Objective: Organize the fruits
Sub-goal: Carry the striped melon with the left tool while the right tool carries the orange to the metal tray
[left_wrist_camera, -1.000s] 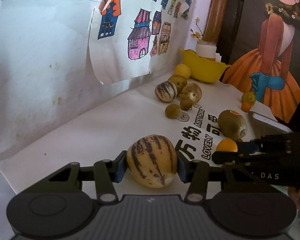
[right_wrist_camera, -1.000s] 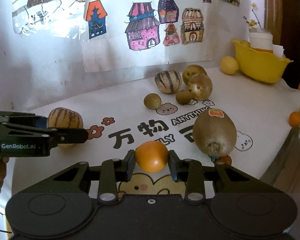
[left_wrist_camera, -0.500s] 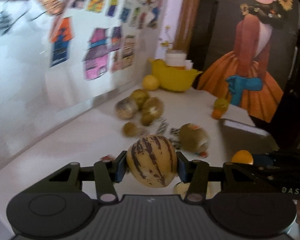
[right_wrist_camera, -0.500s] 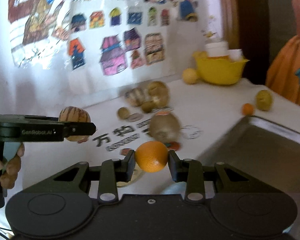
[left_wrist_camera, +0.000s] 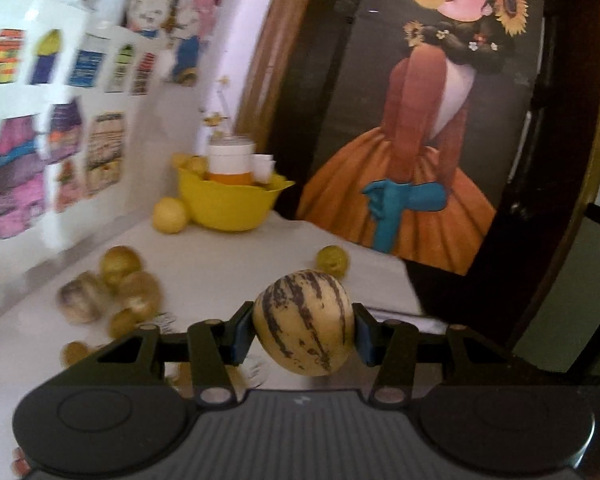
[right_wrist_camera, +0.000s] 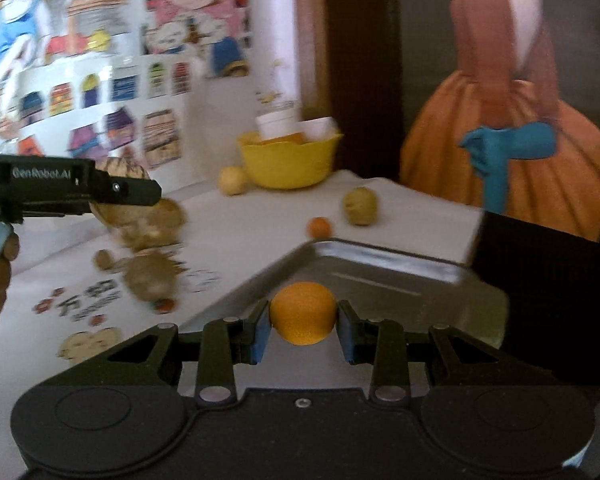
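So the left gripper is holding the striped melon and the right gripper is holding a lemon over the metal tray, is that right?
Not quite. The right gripper holds an orange, not a lemon, as the right wrist view shows. The rest stands: it is over the metal tray, and the left gripper holds the striped melon.

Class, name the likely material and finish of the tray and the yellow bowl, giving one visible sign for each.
Tray: probably metal, dull silver-grey finish with pale reflections along its raised rim. Yellow bowl: likely plastic, uniformly bright colour, smooth with a wavy rim; blur leaves this uncertain.
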Demonstrator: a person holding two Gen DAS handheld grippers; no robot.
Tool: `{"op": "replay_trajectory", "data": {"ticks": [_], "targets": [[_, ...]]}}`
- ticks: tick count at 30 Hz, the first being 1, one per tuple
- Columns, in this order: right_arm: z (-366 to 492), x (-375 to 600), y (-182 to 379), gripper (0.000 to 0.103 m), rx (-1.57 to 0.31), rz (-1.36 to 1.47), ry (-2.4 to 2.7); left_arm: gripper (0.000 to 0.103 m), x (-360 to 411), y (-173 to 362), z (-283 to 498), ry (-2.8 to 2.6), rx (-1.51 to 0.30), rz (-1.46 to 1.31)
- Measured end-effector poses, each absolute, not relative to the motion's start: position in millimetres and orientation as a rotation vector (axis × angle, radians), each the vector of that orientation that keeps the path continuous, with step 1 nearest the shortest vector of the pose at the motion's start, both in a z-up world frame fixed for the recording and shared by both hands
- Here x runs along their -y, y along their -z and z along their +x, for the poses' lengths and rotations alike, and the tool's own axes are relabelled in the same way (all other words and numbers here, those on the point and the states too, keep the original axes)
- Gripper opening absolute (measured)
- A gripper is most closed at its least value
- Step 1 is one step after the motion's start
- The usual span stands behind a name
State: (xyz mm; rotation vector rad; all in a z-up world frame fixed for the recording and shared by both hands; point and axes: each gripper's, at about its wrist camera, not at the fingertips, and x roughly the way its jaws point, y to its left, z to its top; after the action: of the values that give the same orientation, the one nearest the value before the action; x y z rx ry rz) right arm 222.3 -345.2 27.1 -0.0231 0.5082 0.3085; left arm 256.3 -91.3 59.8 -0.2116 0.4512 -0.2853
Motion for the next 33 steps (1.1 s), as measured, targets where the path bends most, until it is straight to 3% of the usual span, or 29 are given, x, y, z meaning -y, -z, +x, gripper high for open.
{"op": "replay_trajectory", "data": {"ticks": [17,33], "targets": [[296,375,-4,0.037,-0.514,-0.130,-0.167,0.054,161,-18,346,0.429,-0.561,-0.132],[331,380,14,0.037,-0.559,-0.172,-0.180,0.054,176,10,365,0.456,-0.634,-0.070]]}}
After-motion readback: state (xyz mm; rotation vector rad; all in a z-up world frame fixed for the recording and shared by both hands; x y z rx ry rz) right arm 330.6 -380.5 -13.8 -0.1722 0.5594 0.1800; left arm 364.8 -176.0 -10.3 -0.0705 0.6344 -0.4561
